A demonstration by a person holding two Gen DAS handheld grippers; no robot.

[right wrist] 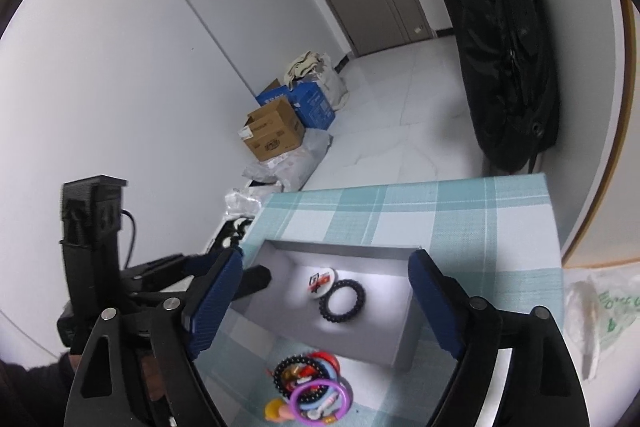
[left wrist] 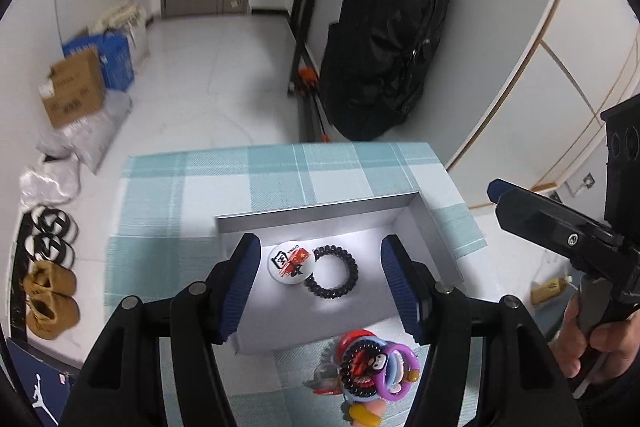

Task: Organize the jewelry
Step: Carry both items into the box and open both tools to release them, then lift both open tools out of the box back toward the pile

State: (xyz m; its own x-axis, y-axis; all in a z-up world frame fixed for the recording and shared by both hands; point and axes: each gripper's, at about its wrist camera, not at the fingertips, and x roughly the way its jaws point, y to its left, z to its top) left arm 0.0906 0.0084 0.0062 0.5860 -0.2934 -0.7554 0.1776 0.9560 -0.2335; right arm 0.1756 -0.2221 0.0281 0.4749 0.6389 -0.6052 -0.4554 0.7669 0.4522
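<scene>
A shallow grey box lies on the checked cloth. In it are a round white badge and a black coil band, touching each other. A pile of bracelets and rings, with a purple ring on top, sits in front of the box. My left gripper hovers open over the box with nothing between its pads. My right gripper stands wide open above the box's near edge, also empty.
The teal checked cloth covers a small table with floor all around. A black bag hangs behind it. Cardboard boxes and shoes lie on the floor at the left. A plastic bag lies to the right.
</scene>
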